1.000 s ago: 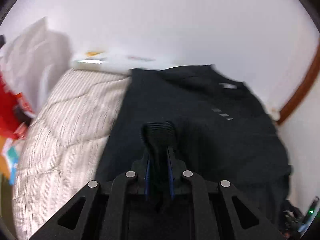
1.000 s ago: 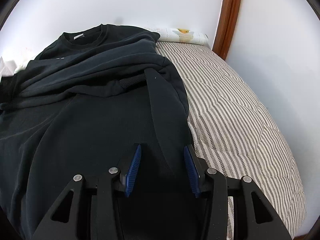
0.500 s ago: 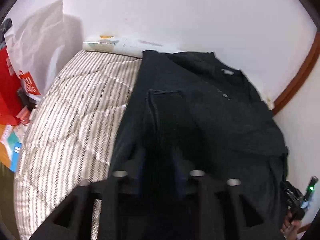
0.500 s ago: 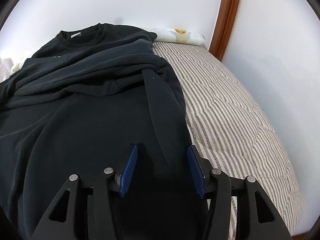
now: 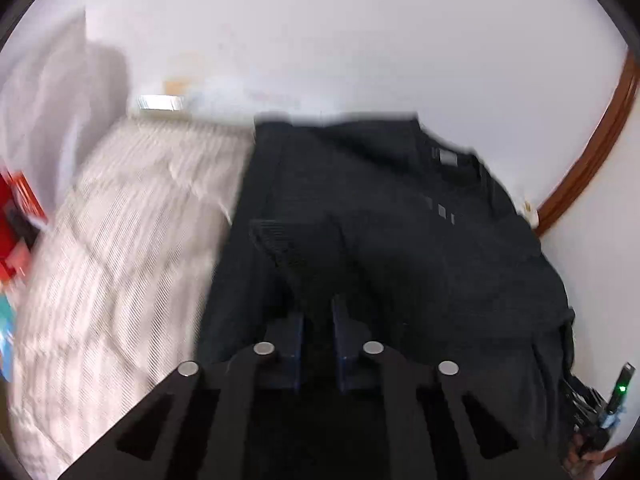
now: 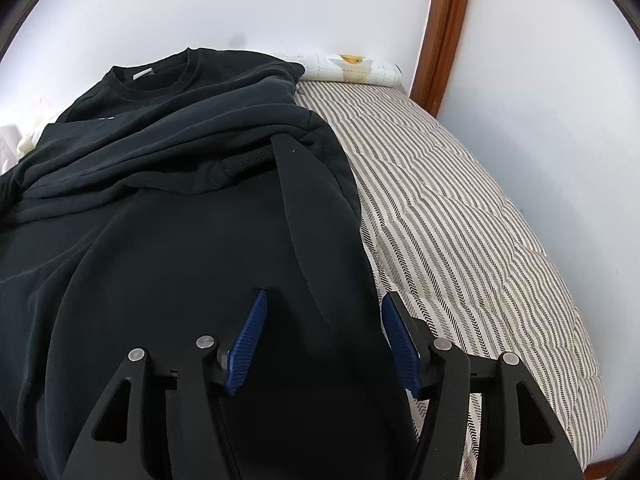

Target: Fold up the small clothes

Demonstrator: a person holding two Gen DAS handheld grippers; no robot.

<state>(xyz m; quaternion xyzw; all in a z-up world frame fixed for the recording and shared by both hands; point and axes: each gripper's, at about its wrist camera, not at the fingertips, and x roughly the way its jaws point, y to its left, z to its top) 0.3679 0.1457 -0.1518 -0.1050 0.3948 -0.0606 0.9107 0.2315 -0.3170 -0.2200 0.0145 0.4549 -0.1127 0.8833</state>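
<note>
Left claw (image 5: 318, 316) is pressed together, its blue pads nearly meeting over dark cloth; the blurred left view does not settle whether any fabric is pinched between them. Right claw (image 6: 322, 322) is spread and opening, its ribbed blue pads (image 6: 246, 340) standing apart above the cloth, with a dark fold lying between them but not pressed by either pad. Sweatshirt (image 6: 160, 200), black, lies on the bed (image 6: 460, 220), covering the bed's left part in the right view and reaching the head edge by the wall, where its round neckline (image 6: 160, 76) with a pale label shows. One sleeve is folded across the body, its ribbed cuff (image 6: 246, 162) resting on the chest area; a long flat fold runs from that cuff down toward the right claw. In the left view the sweatshirt covers the right part of the bed, and a ribbed cuff (image 5: 276, 236) lies just beyond the left claw. Striped quilted cover of the bed is bare along the far side in each view. Patterned pillow (image 6: 352, 66) sits at the head corner against the wall, beside a brown wooden frame (image 6: 446, 32). Red bag (image 5: 18, 208) shows at the left margin of the left view, off the bed.
</note>
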